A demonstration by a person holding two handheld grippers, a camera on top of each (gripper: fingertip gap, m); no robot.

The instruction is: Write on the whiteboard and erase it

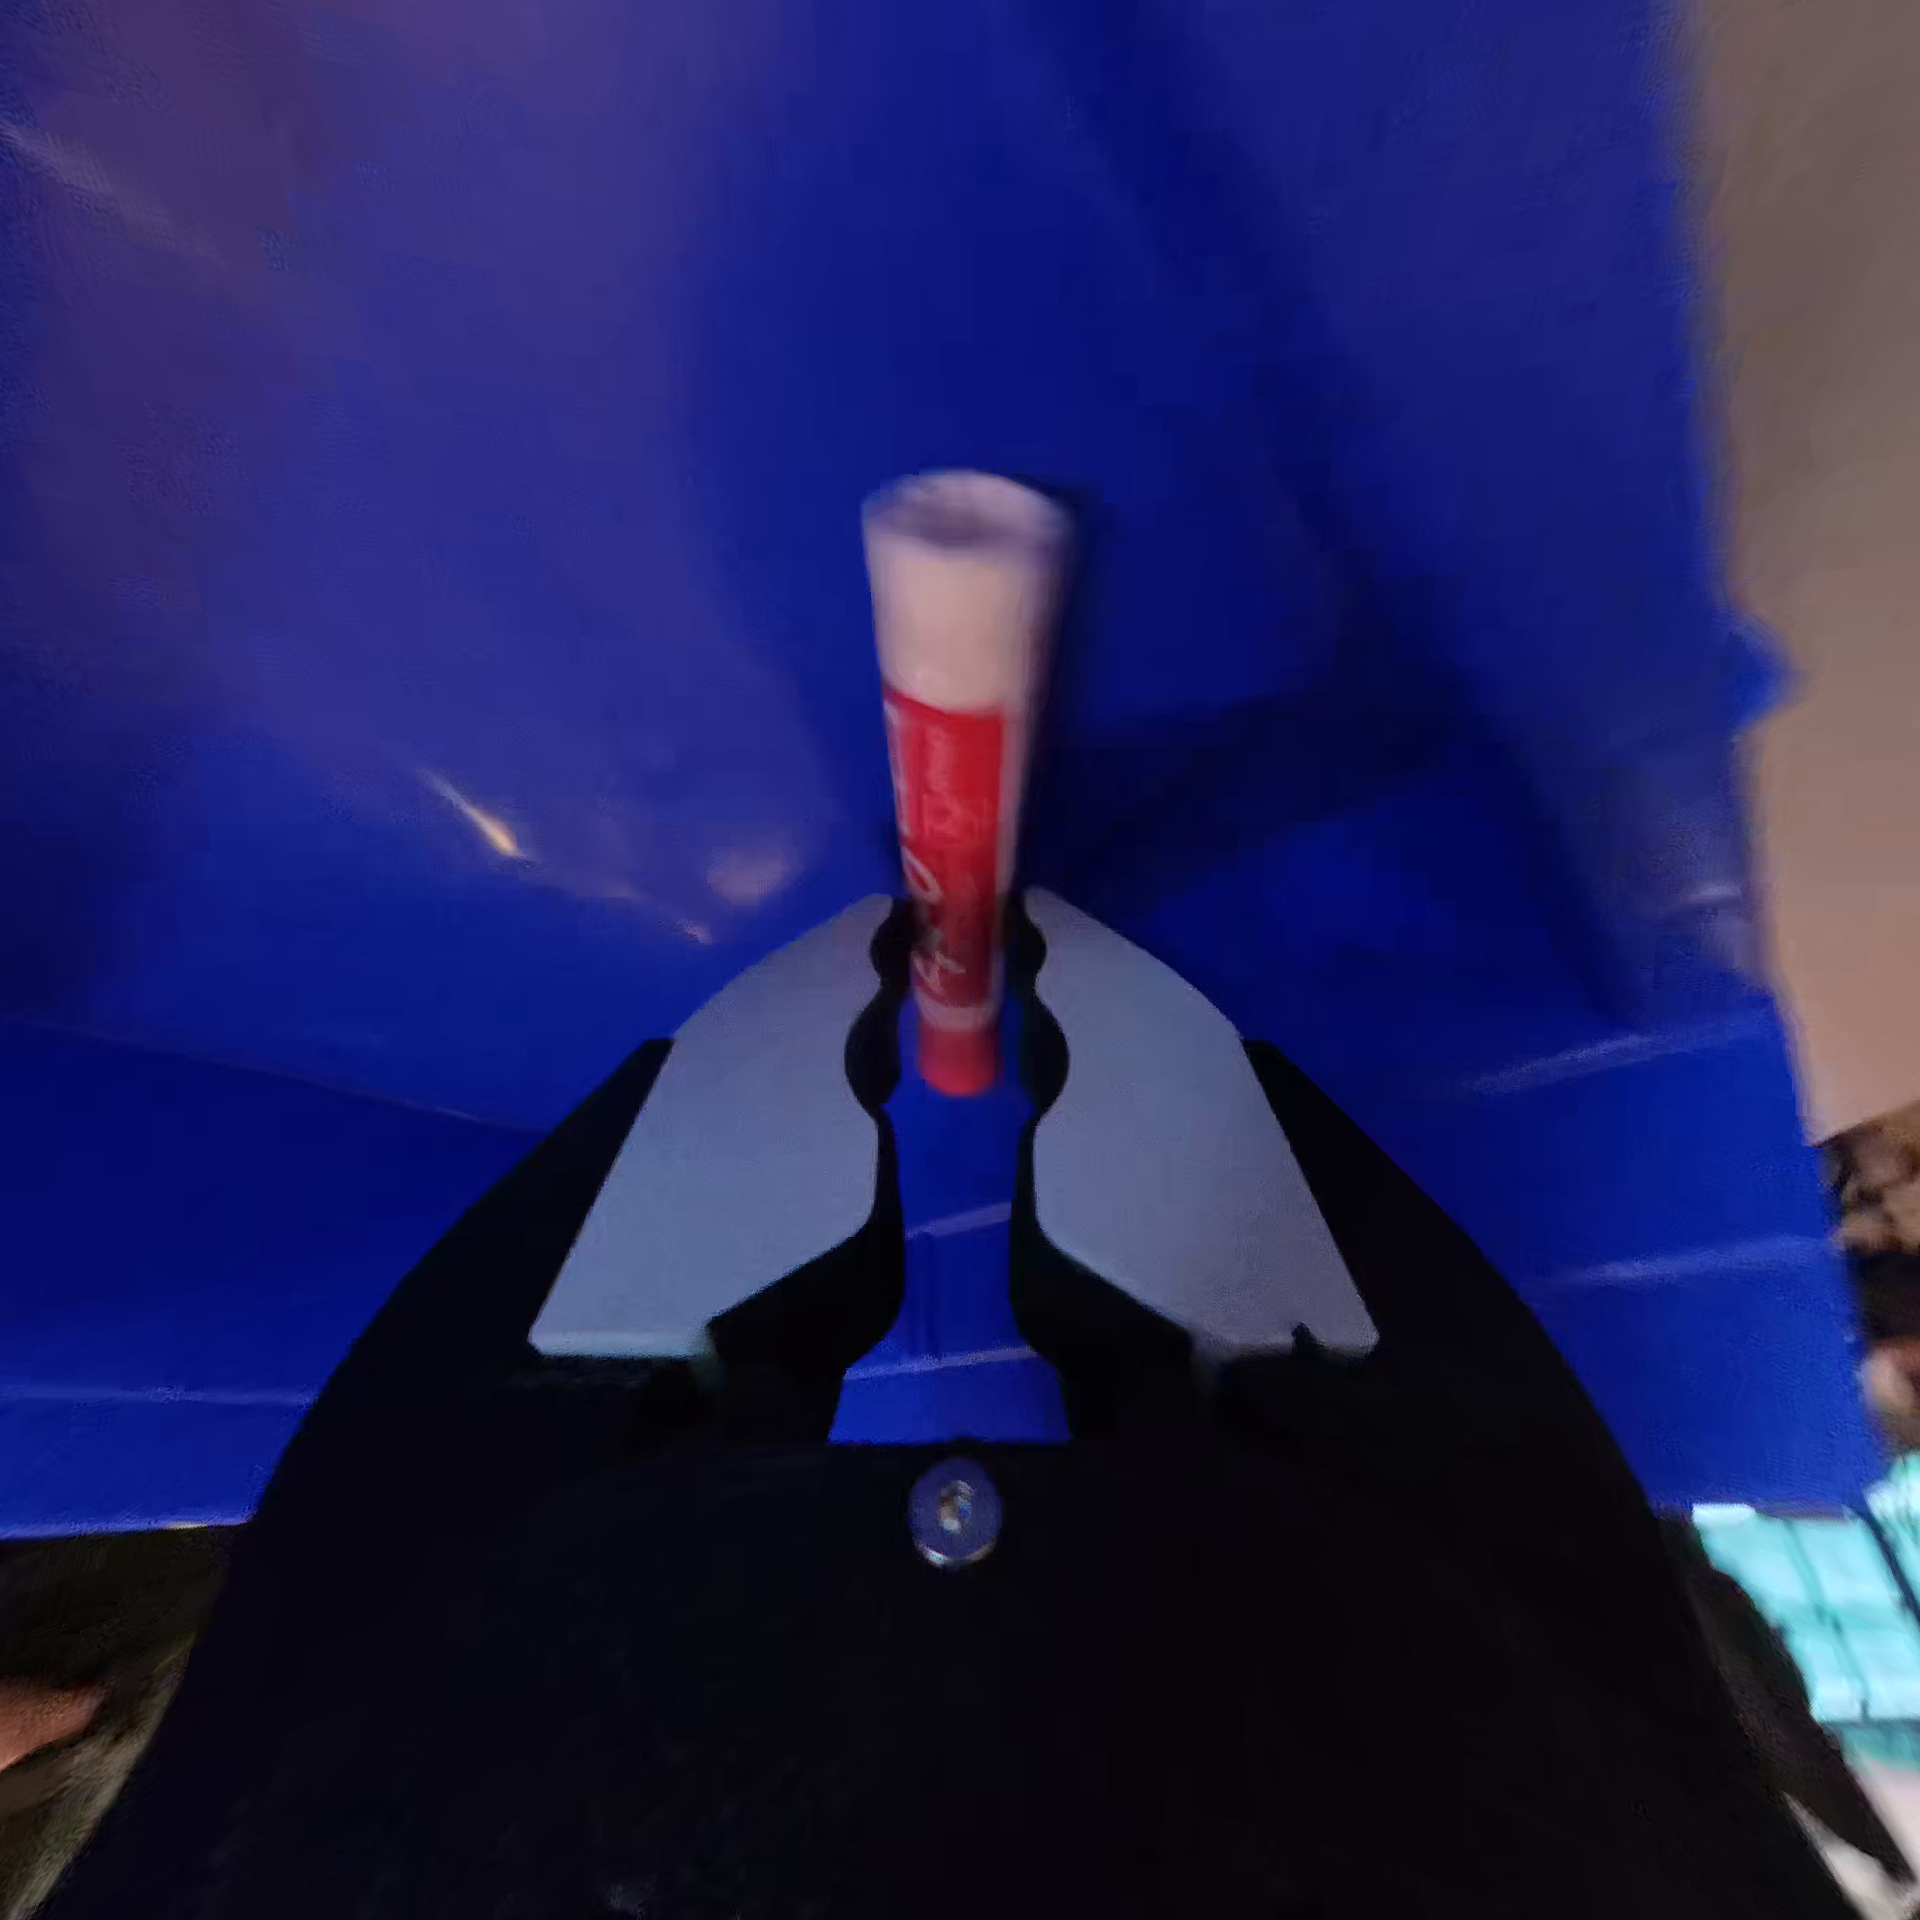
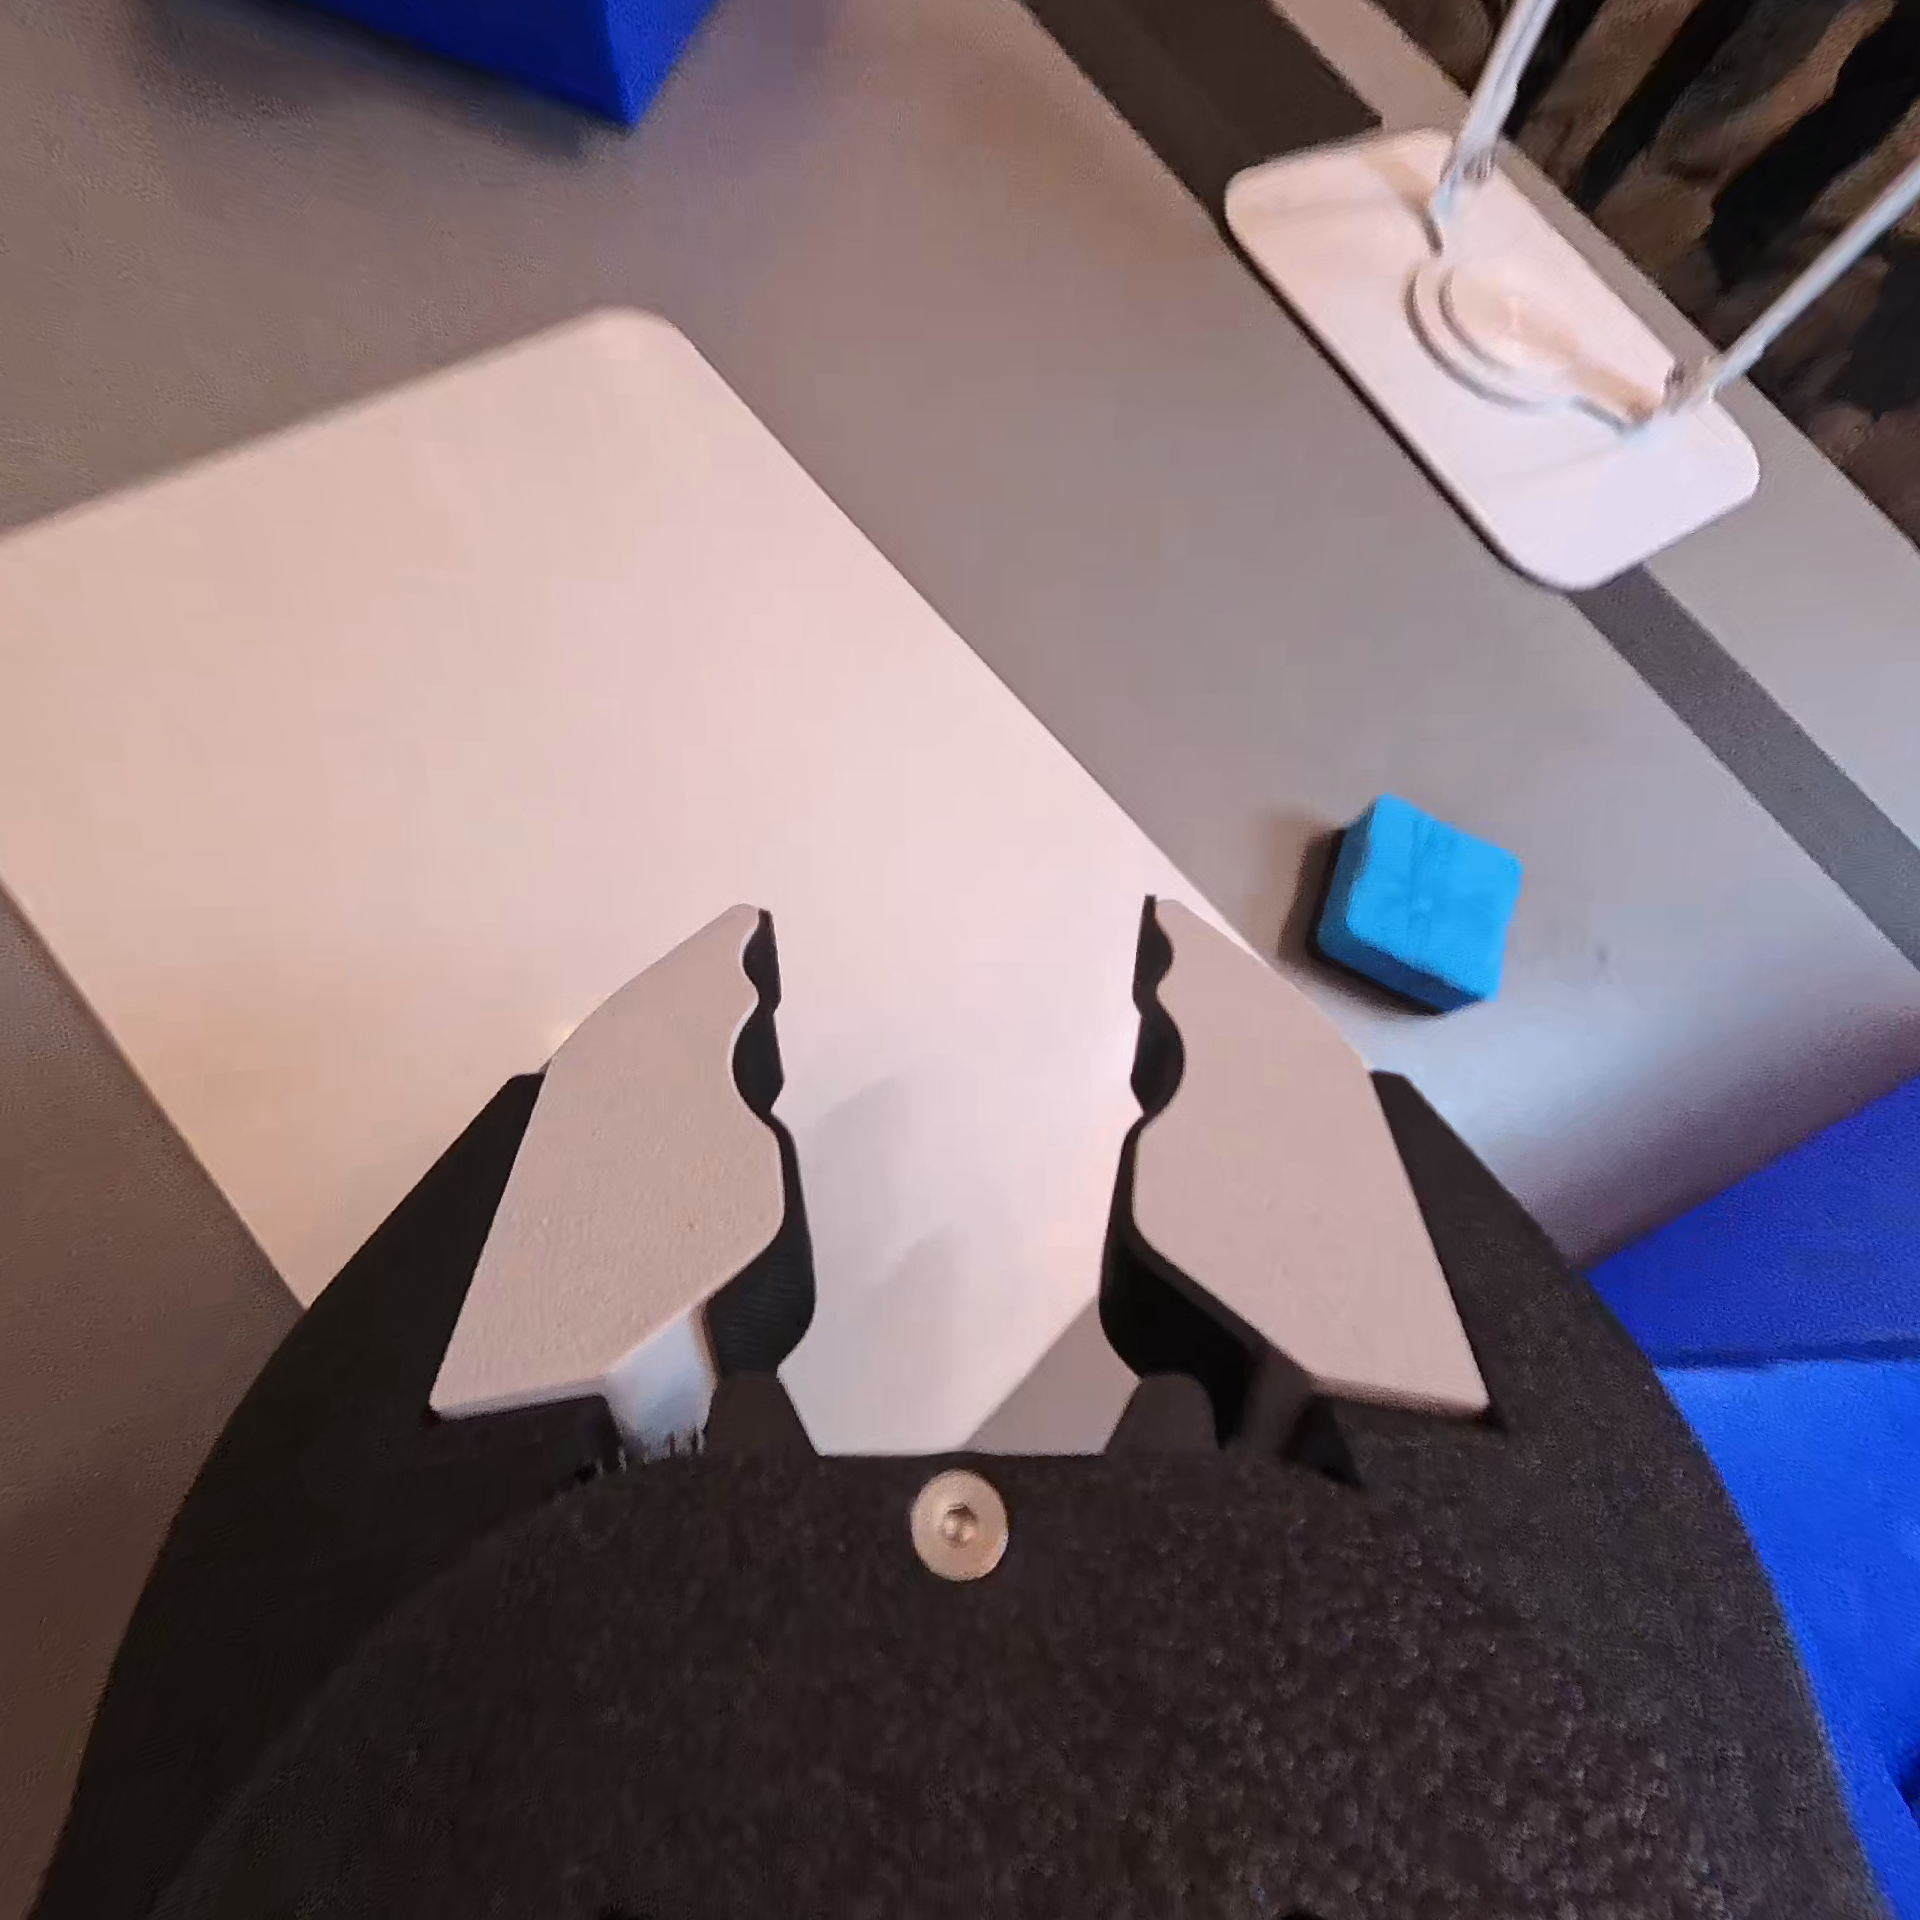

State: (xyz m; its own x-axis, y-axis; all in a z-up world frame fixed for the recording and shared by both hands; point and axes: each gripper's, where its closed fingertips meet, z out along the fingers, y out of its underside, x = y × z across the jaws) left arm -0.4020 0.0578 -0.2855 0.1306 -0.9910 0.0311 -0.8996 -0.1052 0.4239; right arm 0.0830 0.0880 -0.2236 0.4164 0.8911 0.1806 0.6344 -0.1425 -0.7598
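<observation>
a red and white marker (image 1: 956,790) is clenched near its end by the left gripper (image 1: 958,925) against a blue bin (image 1: 416,520). the right gripper (image 2: 958,925), released, is held over the blank whiteboard (image 2: 468,675), eraser (image 2: 1418,914) to the right. held so near its end, the marker could be levered loose.

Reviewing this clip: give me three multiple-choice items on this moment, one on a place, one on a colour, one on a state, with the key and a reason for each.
1. Where does the eraser lie?
A. On the whiteboard
B. On the table, right of the whiteboard
C. In the right hand-held gripper

2. What colour is the marker's label?
A. Red
B. Green
C. Black

3. What state is the right hand-held gripper in?
A. Shut on the eraser
B. Shut on the marker
C. Open, holding nothing

Key: B, it rests on the grey table beside the board's edge; A, the marker in the left hand-held gripper shows a red band; C, its jaws stand apart over the board.
</observation>
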